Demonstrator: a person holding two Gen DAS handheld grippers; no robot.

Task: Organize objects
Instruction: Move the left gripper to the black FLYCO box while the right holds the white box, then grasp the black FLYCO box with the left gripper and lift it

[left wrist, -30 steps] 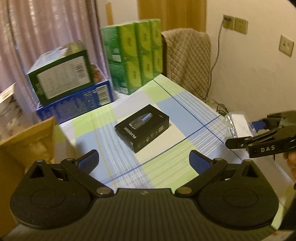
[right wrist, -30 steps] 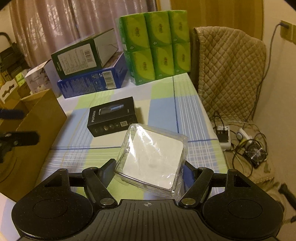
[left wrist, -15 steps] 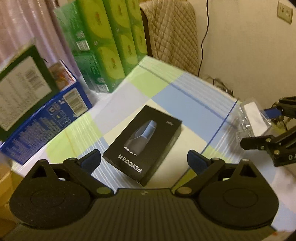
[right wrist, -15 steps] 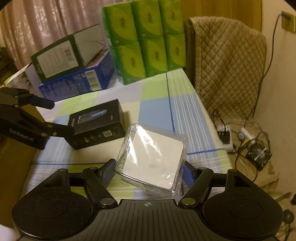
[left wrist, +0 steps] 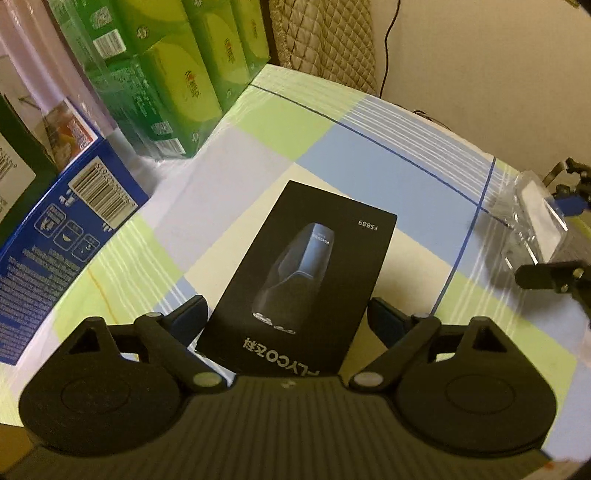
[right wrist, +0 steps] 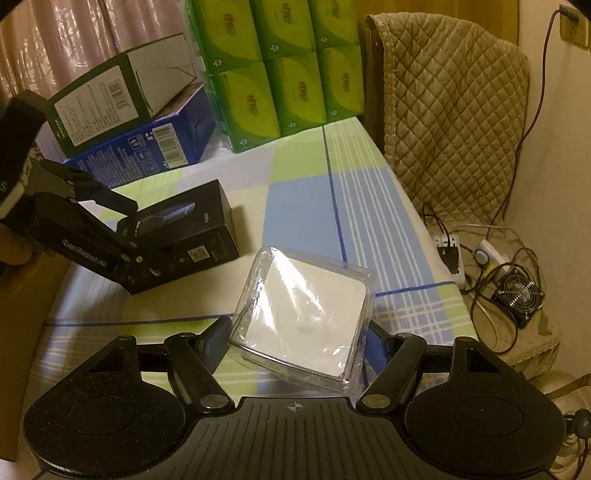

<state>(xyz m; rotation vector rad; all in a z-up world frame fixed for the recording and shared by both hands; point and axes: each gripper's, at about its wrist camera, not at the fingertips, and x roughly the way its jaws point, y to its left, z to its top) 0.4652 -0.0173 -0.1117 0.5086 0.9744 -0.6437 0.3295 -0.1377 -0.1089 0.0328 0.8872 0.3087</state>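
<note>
Counter (left wrist: 376, 122): it spreads beneath both your tools.
Black box (left wrist: 306, 273): lying flat between your left hand-held gripper's (left wrist: 291, 319) spread fingers, unclamped.
Clear packet (right wrist: 303, 317): your right hand-held gripper (right wrist: 295, 345) is clamped on it, above the counter.

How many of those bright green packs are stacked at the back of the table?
6 showing in the right wrist view: top row; bottom row. More may sit hidden behind them.
</note>
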